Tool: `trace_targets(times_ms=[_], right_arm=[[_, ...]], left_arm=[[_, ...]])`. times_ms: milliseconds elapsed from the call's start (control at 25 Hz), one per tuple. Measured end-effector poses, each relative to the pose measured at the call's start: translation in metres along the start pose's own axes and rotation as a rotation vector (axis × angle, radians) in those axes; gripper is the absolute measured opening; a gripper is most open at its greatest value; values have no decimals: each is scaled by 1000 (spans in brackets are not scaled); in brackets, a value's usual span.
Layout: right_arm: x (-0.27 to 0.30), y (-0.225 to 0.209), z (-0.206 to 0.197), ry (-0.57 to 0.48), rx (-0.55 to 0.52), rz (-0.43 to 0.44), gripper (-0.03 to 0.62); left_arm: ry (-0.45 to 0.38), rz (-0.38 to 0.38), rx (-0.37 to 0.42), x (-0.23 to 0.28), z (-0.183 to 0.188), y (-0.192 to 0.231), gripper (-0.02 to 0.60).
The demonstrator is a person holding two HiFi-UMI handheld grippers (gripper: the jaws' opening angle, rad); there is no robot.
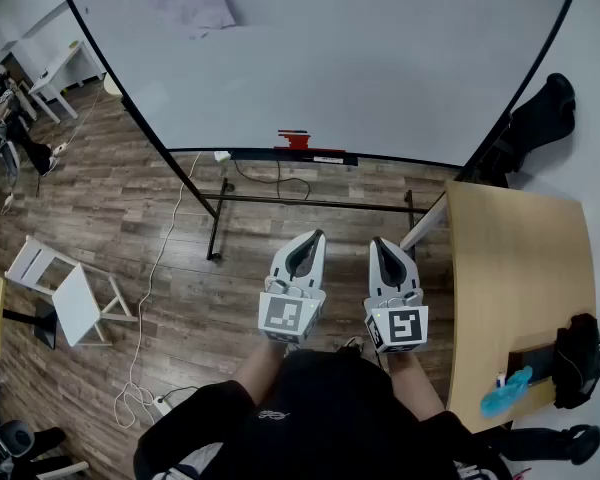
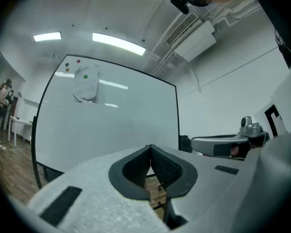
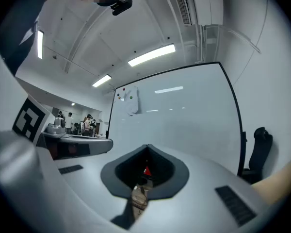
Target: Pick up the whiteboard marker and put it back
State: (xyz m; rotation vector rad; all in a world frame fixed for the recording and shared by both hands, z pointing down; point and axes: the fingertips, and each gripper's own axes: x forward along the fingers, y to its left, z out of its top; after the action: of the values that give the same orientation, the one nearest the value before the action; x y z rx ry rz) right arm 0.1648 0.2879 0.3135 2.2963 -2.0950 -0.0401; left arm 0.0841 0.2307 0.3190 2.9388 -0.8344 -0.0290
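Wood floor [image 1: 180,268] under a whiteboard [image 1: 360,58] on a stand, red marker [image 1: 293,140] lying on its tray, well apart from both tongs, left gripper [image 1: 317,235] and right gripper [image 1: 378,242] side by side, level, jaws closed, empty, desk [image 1: 520,288] at right.

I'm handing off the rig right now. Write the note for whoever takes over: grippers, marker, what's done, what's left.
Left gripper: shut, empty, held level.
Right gripper: shut, empty, level beside it.
Marker: a red item, likely the marker, sits at the bottom edge of the whiteboard, well ahead of both grippers.
Done: nothing that shows; neither gripper is near the red item.
Left: move up to the board, open a gripper, pick up the marker, put it back.
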Motion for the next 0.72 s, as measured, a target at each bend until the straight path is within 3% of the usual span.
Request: trace_targets(times_ms=[280, 720], right_arm=[[30, 23, -1, -24, -2, 13, 2], [53, 79, -18, 10, -5, 22, 2]], left_arm=[[-33, 1, 23, 3, 2, 29, 6], [23, -3, -17, -37, -21, 76, 6]])
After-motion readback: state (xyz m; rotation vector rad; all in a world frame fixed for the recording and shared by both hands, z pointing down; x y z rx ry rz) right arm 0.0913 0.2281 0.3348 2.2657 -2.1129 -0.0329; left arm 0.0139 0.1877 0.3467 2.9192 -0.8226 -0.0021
